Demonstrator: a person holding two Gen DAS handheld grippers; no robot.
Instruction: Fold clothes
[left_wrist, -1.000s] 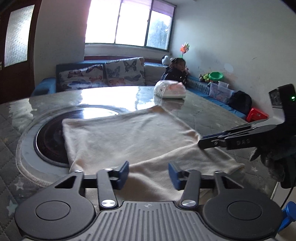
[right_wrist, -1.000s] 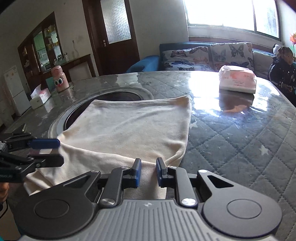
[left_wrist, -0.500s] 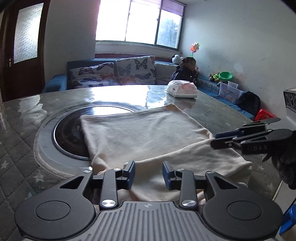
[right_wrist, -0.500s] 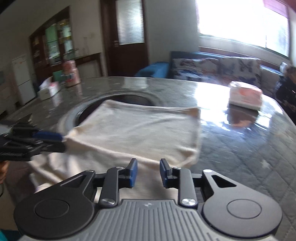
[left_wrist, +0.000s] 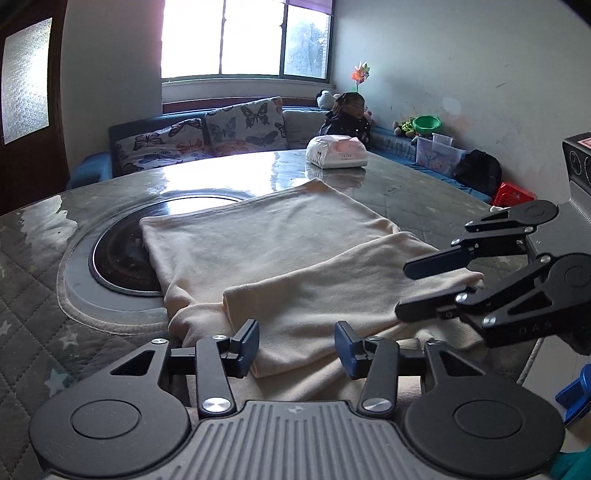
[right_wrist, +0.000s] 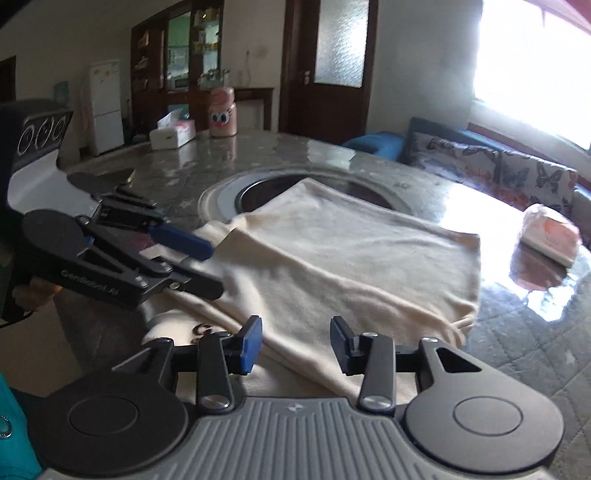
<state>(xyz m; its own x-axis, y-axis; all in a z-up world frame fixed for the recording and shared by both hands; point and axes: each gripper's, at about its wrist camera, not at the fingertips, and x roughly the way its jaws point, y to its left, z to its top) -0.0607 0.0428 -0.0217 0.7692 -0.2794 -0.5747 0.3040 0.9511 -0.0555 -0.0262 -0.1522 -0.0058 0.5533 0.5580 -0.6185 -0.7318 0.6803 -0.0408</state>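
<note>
The cream garment (left_wrist: 266, 251) lies flat, its long axis running from the table's near edge toward the round burner (left_wrist: 122, 251). Left gripper (left_wrist: 295, 347) and right gripper (right_wrist: 295, 343) gape wide, empty.

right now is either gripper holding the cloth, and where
Nothing is held. The left gripper and right gripper are both open, with the cream cloth lying loose on the table.

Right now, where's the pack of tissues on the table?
In the left wrist view the tissue pack sits at the table's far right edge, beyond the cream garment's far corner, near the sofa.
</note>
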